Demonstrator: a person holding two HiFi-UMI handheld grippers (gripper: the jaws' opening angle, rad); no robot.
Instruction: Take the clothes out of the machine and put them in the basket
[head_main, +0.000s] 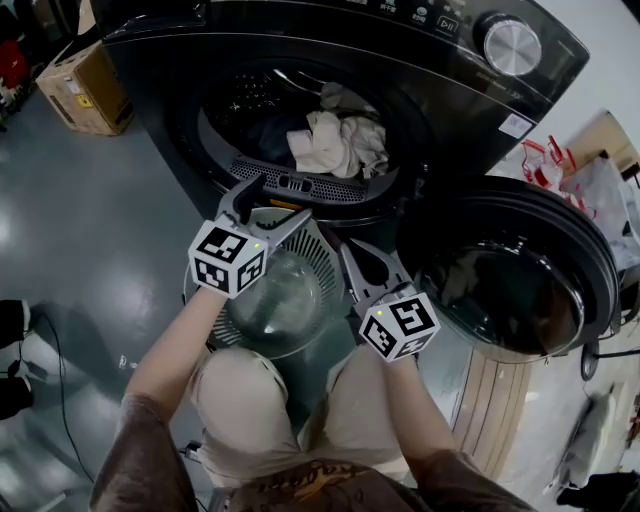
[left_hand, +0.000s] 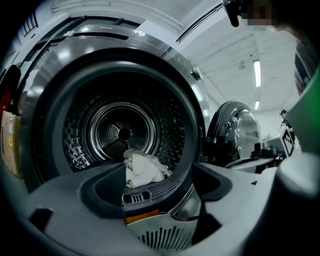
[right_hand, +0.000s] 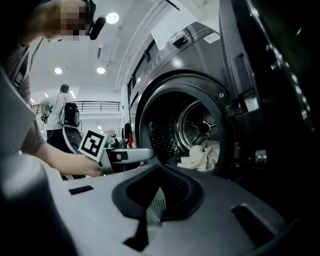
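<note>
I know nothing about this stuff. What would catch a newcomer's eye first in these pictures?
A big dark washing machine fills the top of the head view. Its round door is swung open at the right, and a heap of pale clothes lies just inside. Below it, the hand-held left tool and right tool, each bearing a black-and-white patterned cube, hang above a white basket.
</note>
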